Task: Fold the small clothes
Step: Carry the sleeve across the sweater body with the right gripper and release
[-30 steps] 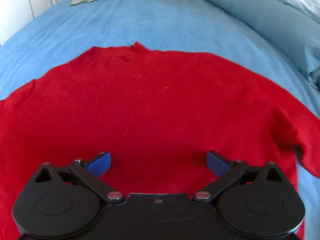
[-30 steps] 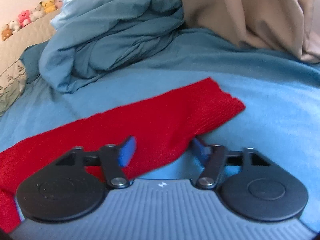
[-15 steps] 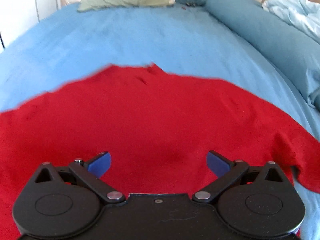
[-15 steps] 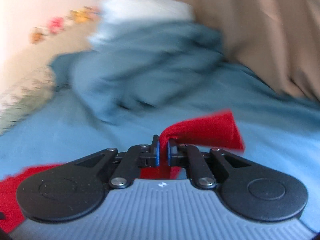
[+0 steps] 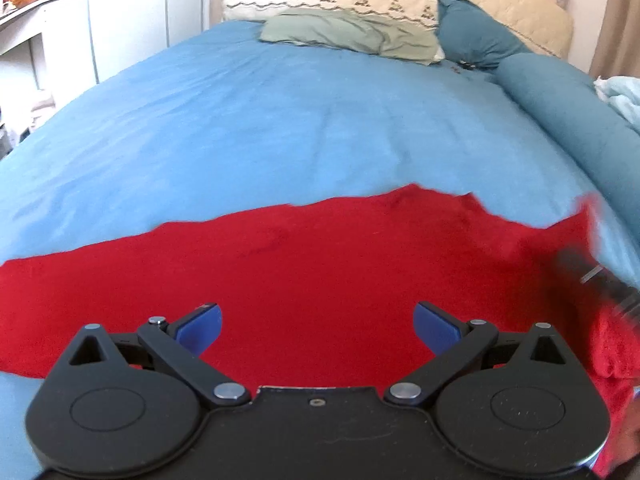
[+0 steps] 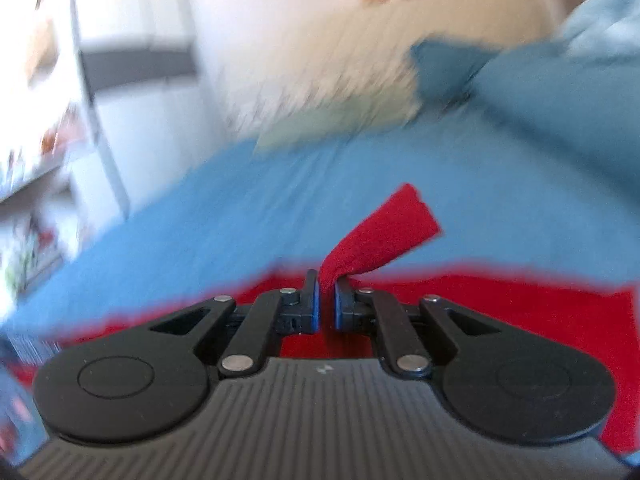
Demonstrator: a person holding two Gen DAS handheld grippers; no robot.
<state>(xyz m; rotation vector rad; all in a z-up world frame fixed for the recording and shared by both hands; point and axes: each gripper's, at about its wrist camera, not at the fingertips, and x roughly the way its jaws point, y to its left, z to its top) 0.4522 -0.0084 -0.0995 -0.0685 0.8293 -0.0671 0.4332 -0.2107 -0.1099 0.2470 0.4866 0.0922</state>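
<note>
- My left gripper (image 5: 316,330) is sitting low center in its frame, blue pads (image 5: 198,326) spread wide, nothing between them. It hangs over the sweater (image 5: 320,268).
- The sweater is a red knit, laid out on the blue bed (image 5: 260,120), filling the lower half of the left view from the left edge to the right.
- At the right edge of that view there's a blurry dark thing (image 5: 600,280) over bunched red fabric. Can't really tell what it is from that smear.
- My right gripper (image 6: 326,308) is pinched tight on the sleeve (image 6: 380,232), pads pressed onto the fabric, center frame.
- The sleeve end sticks up and to the right past the fingertips, lifted off the bed, with the rest of the sweater lying flat below it across the lower frame.
- The right view is heavily motion-blurred.
- Top of the left view: a green pillow (image 5: 352,34), a teal pillow (image 5: 476,36) to its right, and a bolster (image 5: 568,112) running down the right side.
</note>
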